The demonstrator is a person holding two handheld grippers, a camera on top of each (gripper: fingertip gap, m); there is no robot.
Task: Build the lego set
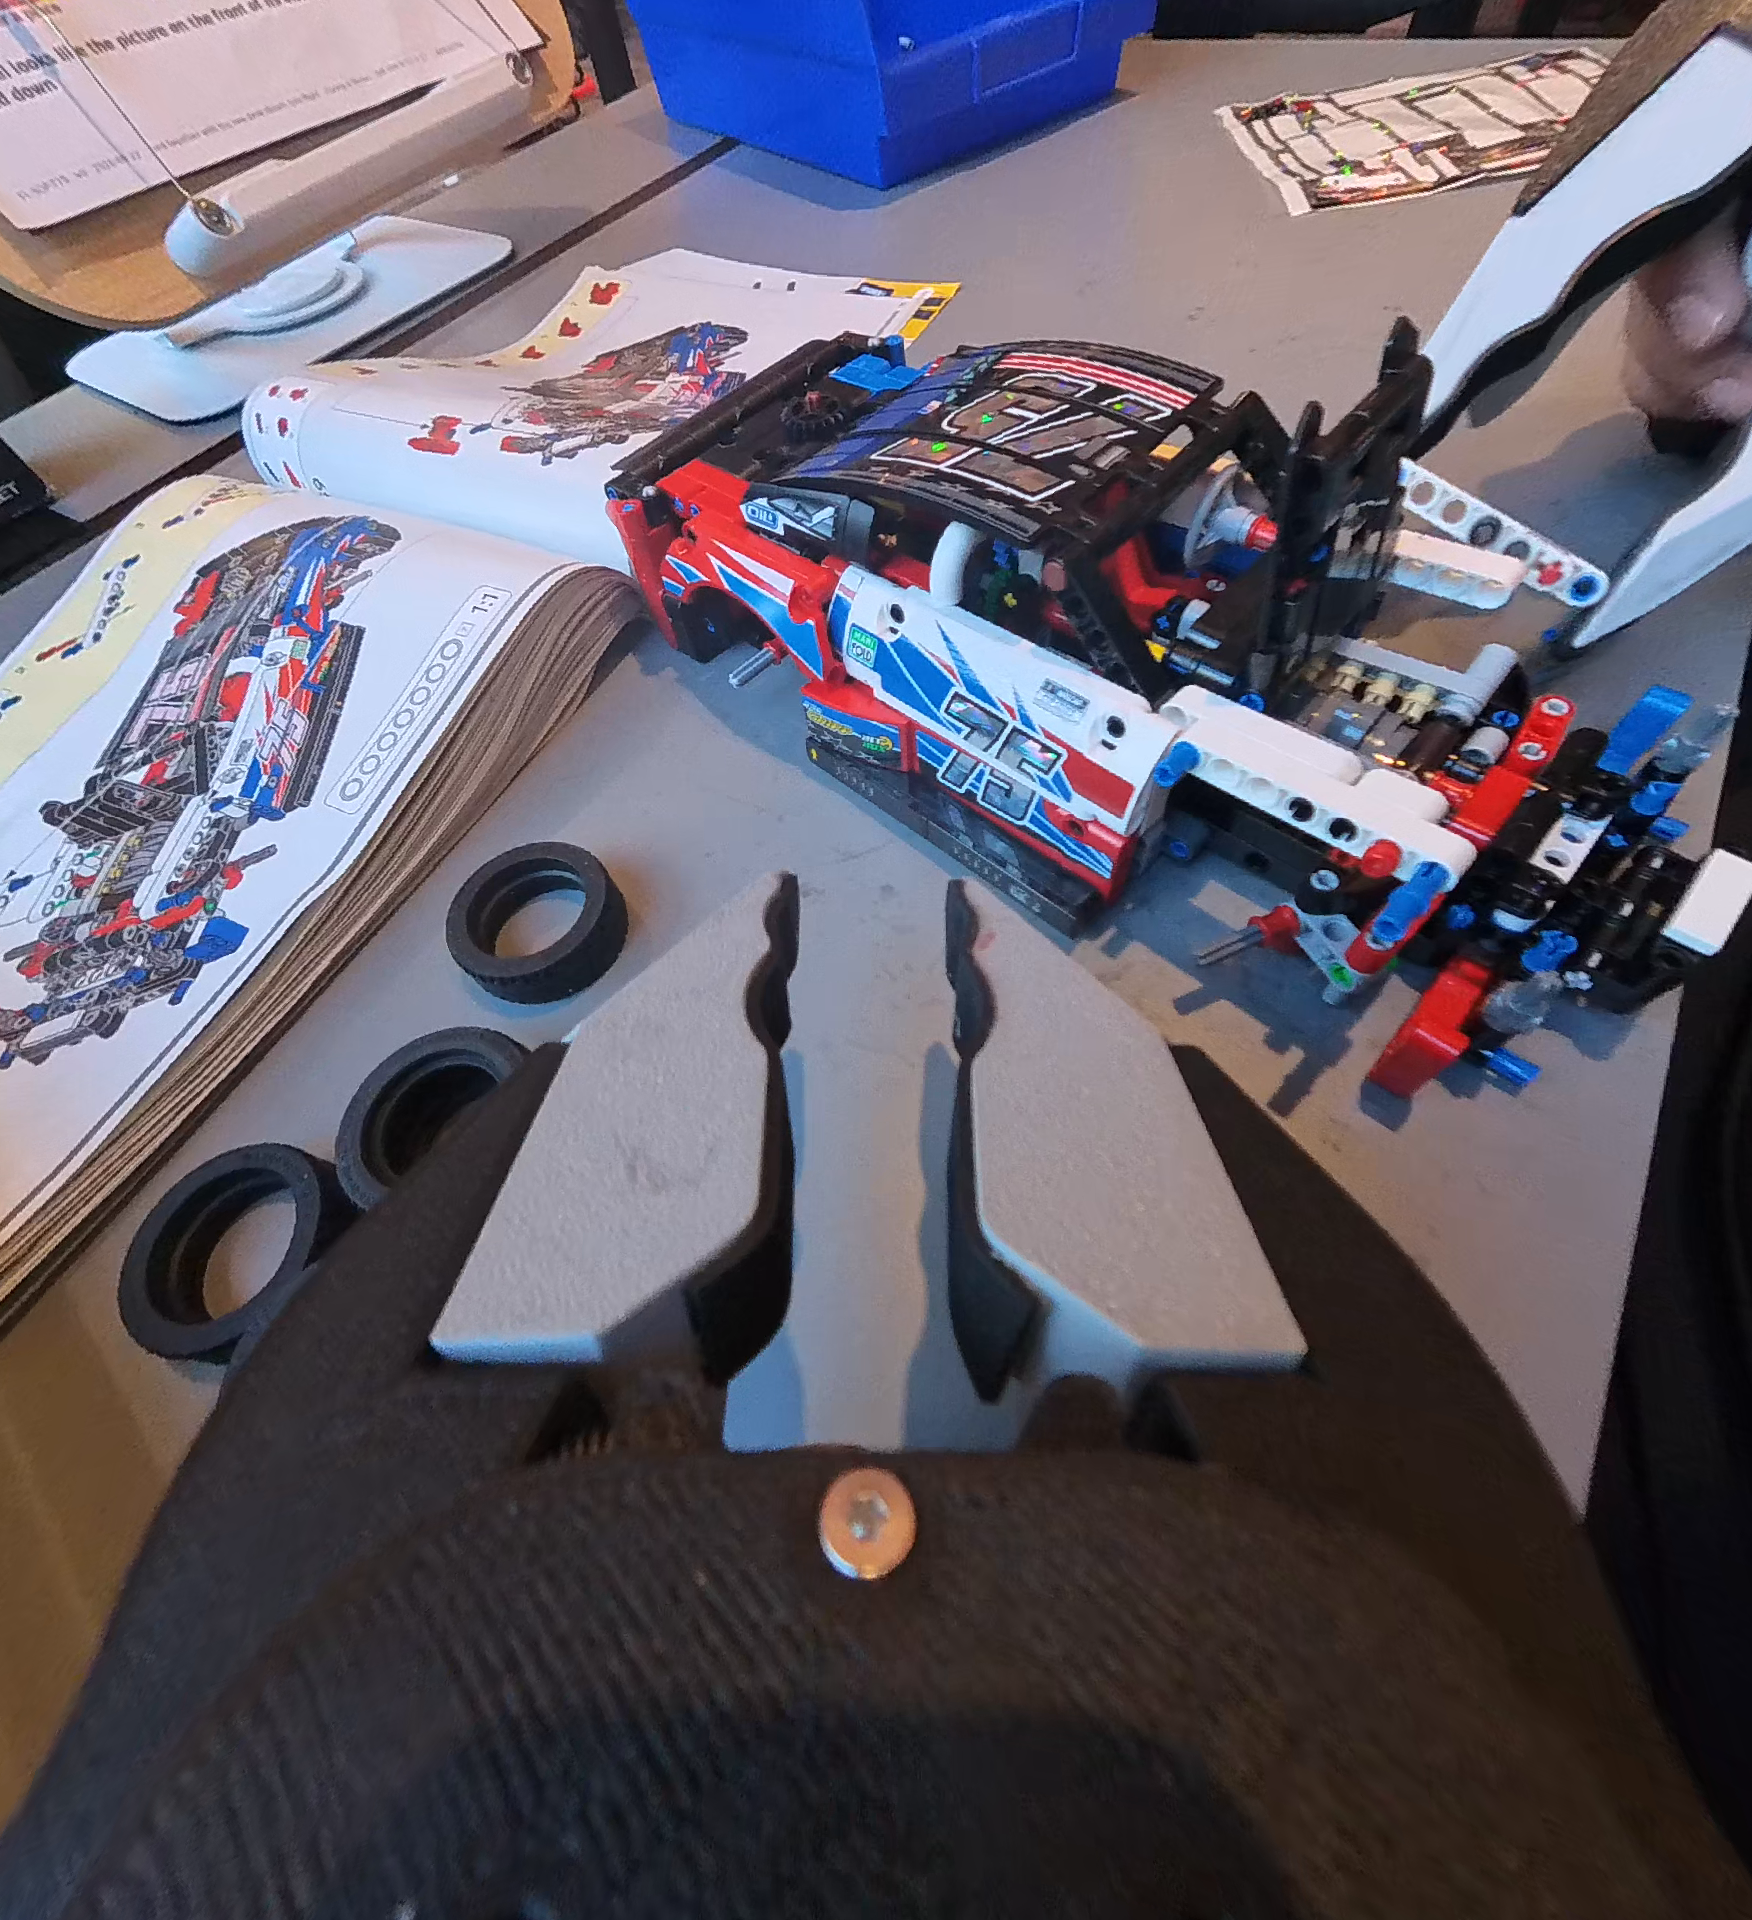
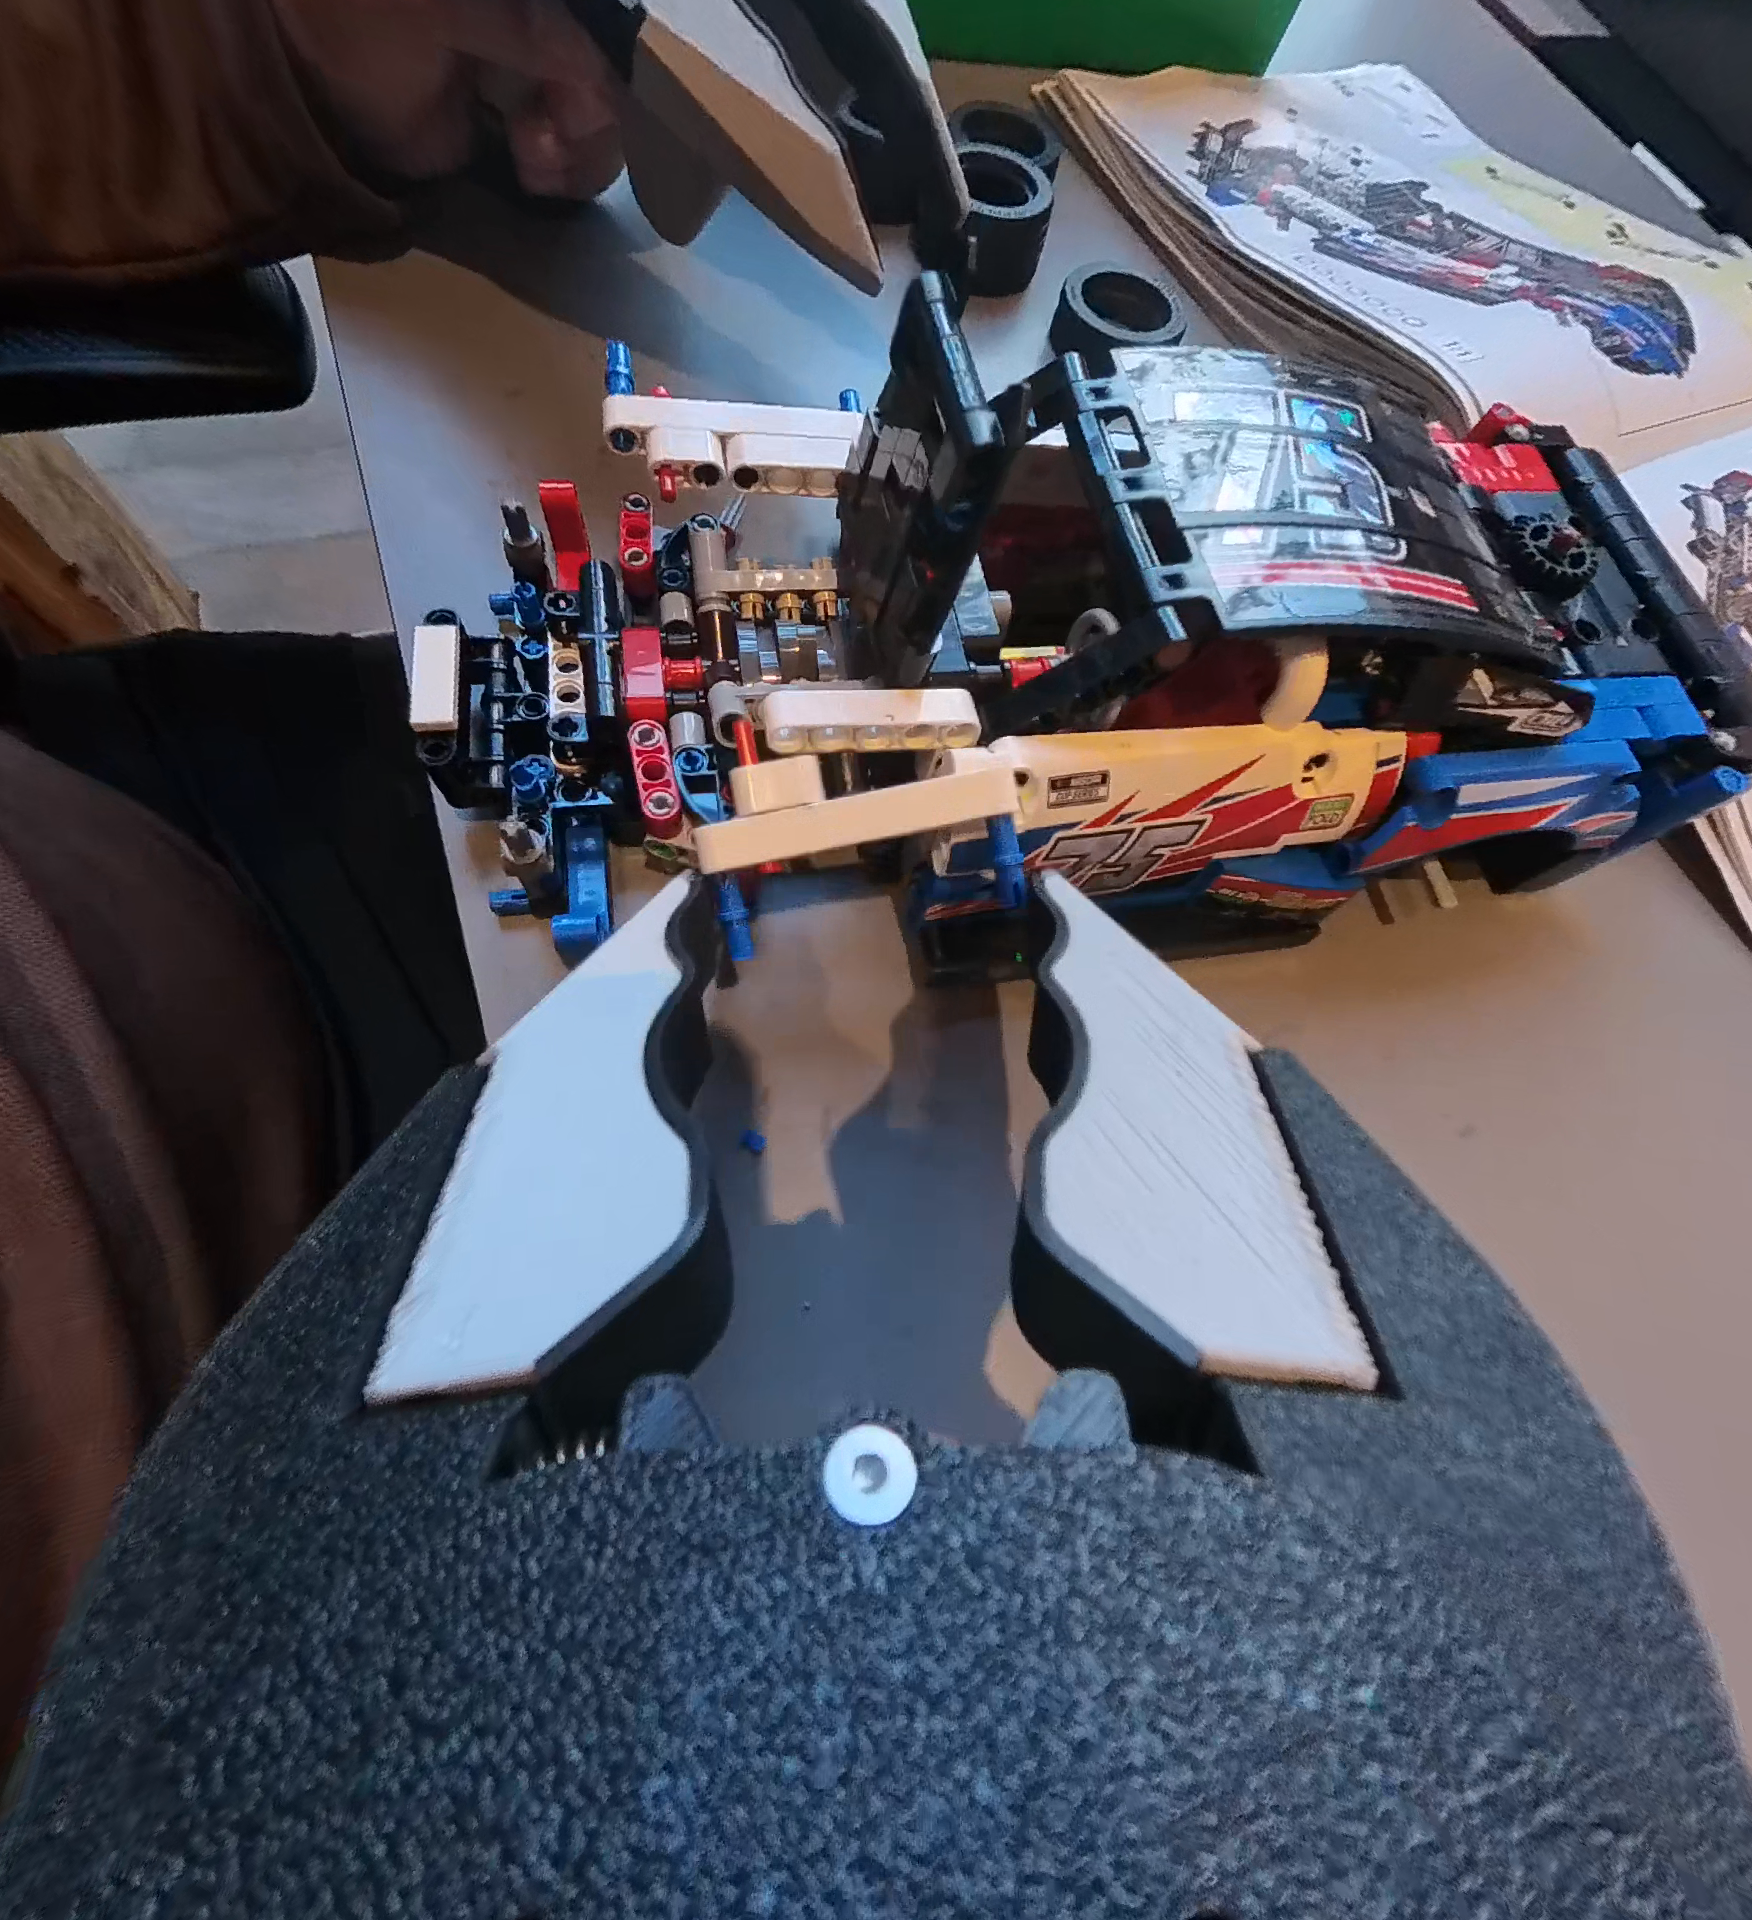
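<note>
Far left on the grey table (image 1: 955, 239) is the open instruction booklet (image 1: 176, 748), with three loose black tyres (image 1: 536, 922) lying just beside it. The left gripper (image 1: 867, 940) hovers there with its fingers spread apart and nothing between them. The half-built lego race car (image 1: 1007, 623) sits mid-table with its bare front chassis near the table edge, and the right gripper (image 2: 867, 920), also spread wide and empty, is close to its white side beams (image 2: 851, 800).

Office desk: grey table (image 1: 955, 260), monitor stand (image 1: 259, 301), blue bin (image 1: 882, 83)
</note>
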